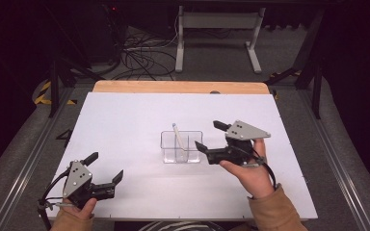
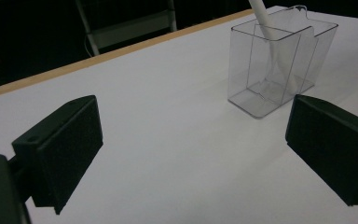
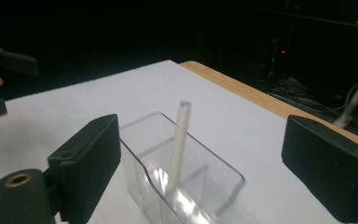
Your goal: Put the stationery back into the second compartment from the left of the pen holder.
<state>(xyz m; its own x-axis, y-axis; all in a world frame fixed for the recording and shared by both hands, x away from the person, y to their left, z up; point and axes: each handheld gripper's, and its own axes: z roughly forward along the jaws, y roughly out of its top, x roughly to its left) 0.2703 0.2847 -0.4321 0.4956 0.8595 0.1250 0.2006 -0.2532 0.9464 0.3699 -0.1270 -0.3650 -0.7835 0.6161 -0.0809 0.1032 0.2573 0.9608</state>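
Right gripper hangs just beside the clear plastic organizer, jaws spread wide with nothing between them. Inside that box a thin white stick leans upright in one compartment, its tip poking above the rim. It looks light, stiff and smooth, likely to slip or tip the box if tugged sideways; I'd pinch it near the exposed top. Left gripper, also spread and empty, hovers well apart over the white table.

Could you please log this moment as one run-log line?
pen: leaning in clear box | right gripper: open beside box | left gripper: open, apart
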